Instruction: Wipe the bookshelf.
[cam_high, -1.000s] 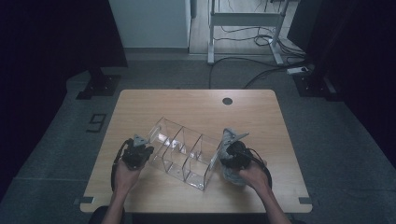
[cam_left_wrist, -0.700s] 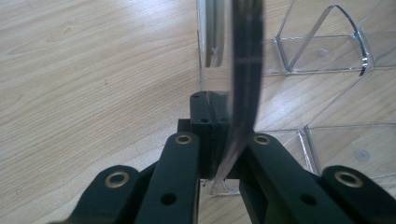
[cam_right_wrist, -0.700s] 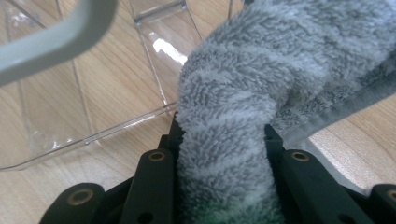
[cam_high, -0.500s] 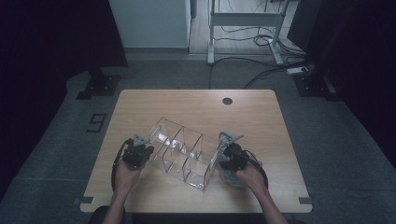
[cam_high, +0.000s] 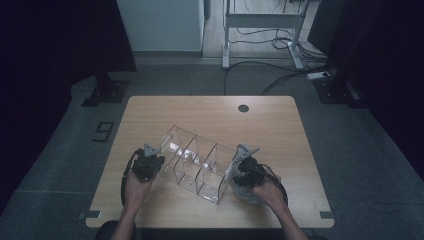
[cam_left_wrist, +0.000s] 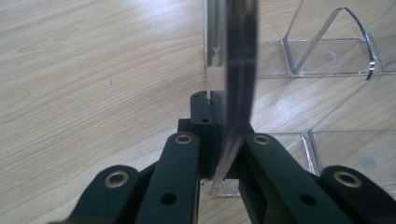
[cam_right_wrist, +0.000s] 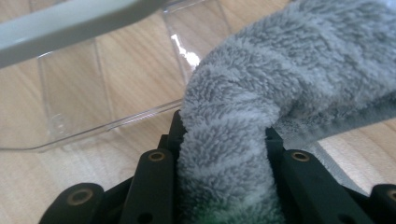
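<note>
**Two grippers at a clear organizer on a pale wood bench**

Two hands work at the near edge of the bench (cam_high: 165, 112) — light wood grain, rounded corners, a dark round grommet (cam_high: 243, 108) near the far side. The clear acrylic organizer (cam_high: 197, 162), split into compartments, lies slanted across the near middle. The left gripper (cam_left_wrist: 224, 140) has its jaws pinched on the organizer's thin end wall. The right gripper (cam_right_wrist: 223, 154) has its jaws clamped on a fold of grey terry cloth (cam_right_wrist: 289, 79), at the organizer's other end, just beside its clear wall. Around the bench lies grey carpet, with dark curtains at both sides, a white cabinet (cam_high: 160, 25) and a metal-framed stand (cam_high: 262, 22) beyond — cables (cam_high: 280, 75) trail over the floor.
</note>
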